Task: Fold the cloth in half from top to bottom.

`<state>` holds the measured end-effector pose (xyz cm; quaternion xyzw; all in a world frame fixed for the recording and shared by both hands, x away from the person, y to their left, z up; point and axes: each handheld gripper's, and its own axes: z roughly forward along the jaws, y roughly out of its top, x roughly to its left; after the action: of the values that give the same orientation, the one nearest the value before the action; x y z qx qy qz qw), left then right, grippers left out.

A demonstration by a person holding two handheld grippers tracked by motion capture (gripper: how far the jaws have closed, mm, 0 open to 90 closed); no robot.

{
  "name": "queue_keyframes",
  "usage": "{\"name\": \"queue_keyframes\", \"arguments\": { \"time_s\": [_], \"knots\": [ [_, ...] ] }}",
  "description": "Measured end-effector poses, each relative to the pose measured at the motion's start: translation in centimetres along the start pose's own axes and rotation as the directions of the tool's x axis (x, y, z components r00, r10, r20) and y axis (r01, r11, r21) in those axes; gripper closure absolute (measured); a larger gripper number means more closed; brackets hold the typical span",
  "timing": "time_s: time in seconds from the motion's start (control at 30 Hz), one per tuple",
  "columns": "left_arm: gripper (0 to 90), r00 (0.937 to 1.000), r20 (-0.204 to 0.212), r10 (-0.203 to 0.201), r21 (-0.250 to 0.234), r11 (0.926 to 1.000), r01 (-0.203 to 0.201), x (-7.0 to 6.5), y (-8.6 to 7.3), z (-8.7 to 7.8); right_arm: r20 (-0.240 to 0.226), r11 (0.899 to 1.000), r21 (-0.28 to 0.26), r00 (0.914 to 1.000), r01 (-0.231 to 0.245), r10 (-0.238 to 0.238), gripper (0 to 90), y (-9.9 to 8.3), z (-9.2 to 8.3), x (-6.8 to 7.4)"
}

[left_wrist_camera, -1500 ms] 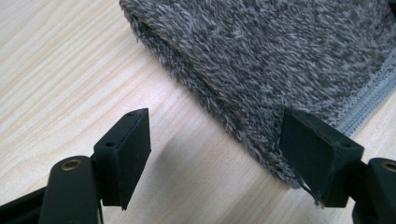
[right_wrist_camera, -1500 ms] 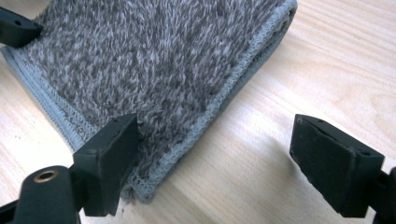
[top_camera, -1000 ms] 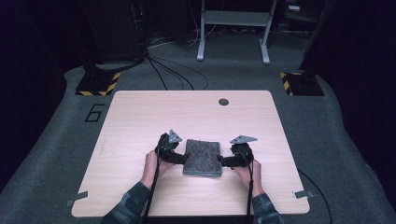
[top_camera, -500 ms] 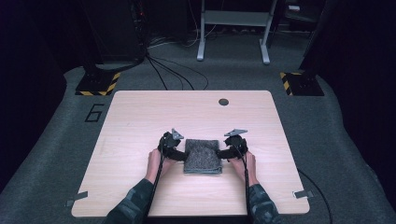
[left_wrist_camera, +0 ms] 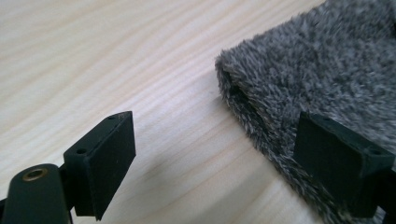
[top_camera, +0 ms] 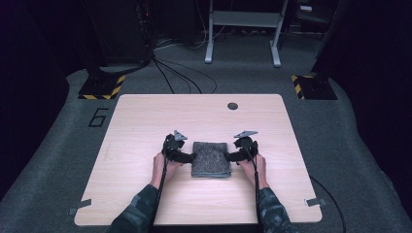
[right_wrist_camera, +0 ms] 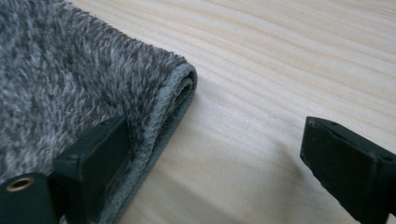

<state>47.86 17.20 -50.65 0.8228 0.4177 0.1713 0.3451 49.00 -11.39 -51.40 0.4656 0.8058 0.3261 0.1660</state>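
High view: the folded grey towel [top_camera: 211, 159] lay on the worktop [top_camera: 145, 121] between both grippers, left gripper [top_camera: 187, 157] at nine o'clock, right gripper [top_camera: 232, 157] at three; both jaws wide, just been opening, straddling its edges without pressing.

fluffy grey cloth [top_camera: 211, 158], matt wood table [top_camera: 145, 121]

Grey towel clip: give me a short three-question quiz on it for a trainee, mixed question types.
1. True or false: the left claw is clamped on the folded grey towel.
2. In the right gripper view, what lies between the right claw's jaws? A) the towel's folded edge and bare wooden table B) a cable C) a hand
3. What small dark thing sits on the table beyond the towel?

Key: 1. False, its jaws stand apart. 2. A. 3. A round dark spot; what it is cannot be told.
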Motion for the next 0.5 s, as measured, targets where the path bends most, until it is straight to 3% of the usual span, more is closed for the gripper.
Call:
{"name": "queue_keyframes", "arguments": {
  "time_s": [0.1, 0.27, 0.5],
  "knots": [
    [10.9, 1.0, 0.002, 0.001, -0.025, 0.9997, -0.001, 0.1, -0.1, -1.3, -0.008, 1.0, -0.019, 1.0, -0.004, 0.003, 5.6, -0.1, -0.5, 0.0],
    [9.4, 0.9994, -0.027, 0.024, -0.04, 0.9989, -0.025, 0.4, -0.8, -4.0, -0.02, 0.998, -0.055, 0.9998, 0.002, -0.003, 5.1, -0.6, -2.9, 0.1],
    [6.7, 0.9971, -0.074, 0.015, -0.031, 0.9994, -0.017, 1.2, -3.8, -6.7, 0.002, 0.996, -0.086, 0.9997, -0.025, 0.025, 4.4, -2.9, -5.9, -0.9]
  ]
}}
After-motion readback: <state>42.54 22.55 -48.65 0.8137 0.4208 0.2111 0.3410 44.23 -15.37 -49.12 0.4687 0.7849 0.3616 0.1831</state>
